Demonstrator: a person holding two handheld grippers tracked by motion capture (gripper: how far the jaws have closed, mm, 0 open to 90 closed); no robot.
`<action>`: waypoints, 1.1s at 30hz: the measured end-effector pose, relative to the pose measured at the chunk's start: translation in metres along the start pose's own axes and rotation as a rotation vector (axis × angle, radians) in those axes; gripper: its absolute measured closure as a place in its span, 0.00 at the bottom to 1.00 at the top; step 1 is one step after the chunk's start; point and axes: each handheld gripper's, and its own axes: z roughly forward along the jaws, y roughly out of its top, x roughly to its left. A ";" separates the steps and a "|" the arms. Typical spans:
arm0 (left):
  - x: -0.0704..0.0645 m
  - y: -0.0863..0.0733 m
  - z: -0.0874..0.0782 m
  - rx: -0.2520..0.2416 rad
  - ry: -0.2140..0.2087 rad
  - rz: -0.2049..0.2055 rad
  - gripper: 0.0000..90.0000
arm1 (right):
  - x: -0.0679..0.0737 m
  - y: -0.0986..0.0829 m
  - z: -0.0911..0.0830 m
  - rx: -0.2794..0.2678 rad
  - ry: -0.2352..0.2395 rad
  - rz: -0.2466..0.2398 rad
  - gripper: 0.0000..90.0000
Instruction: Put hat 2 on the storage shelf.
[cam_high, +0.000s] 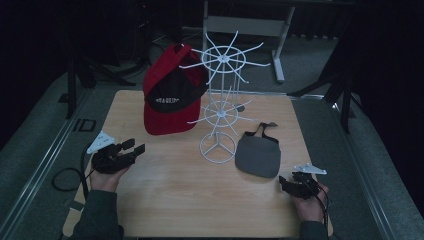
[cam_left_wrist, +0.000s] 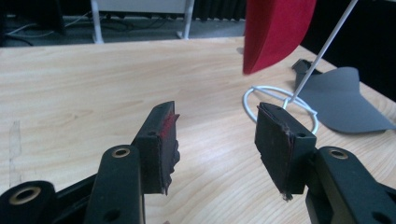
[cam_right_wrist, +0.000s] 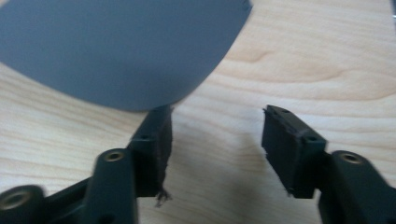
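A white wire hook rack stands mid-table on a ring base. A red and black cap hangs on its left side, and its red brim shows in the left gripper view. A flat grey pouch with a black strap lies right of the base. My left gripper hovers open at the table's left, aimed toward the rack, with nothing between its jaws. My right gripper is open just below the pouch, near its rounded edge, holding nothing.
The wooden table has bare room in front and at the back left. A white desk frame stands behind on the grey floor. Black stand legs flank the table, and a cable loops off its left edge.
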 end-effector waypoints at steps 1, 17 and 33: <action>0.001 -0.002 0.000 0.003 0.001 -0.003 0.54 | -0.001 0.002 -0.002 -0.008 -0.007 0.000 0.52; 0.002 -0.022 0.015 0.067 0.000 -0.026 0.56 | -0.018 0.068 0.004 -0.092 0.017 -0.001 0.79; -0.001 -0.031 0.026 0.096 -0.010 -0.034 0.57 | -0.017 0.118 0.038 -0.094 0.067 0.019 1.00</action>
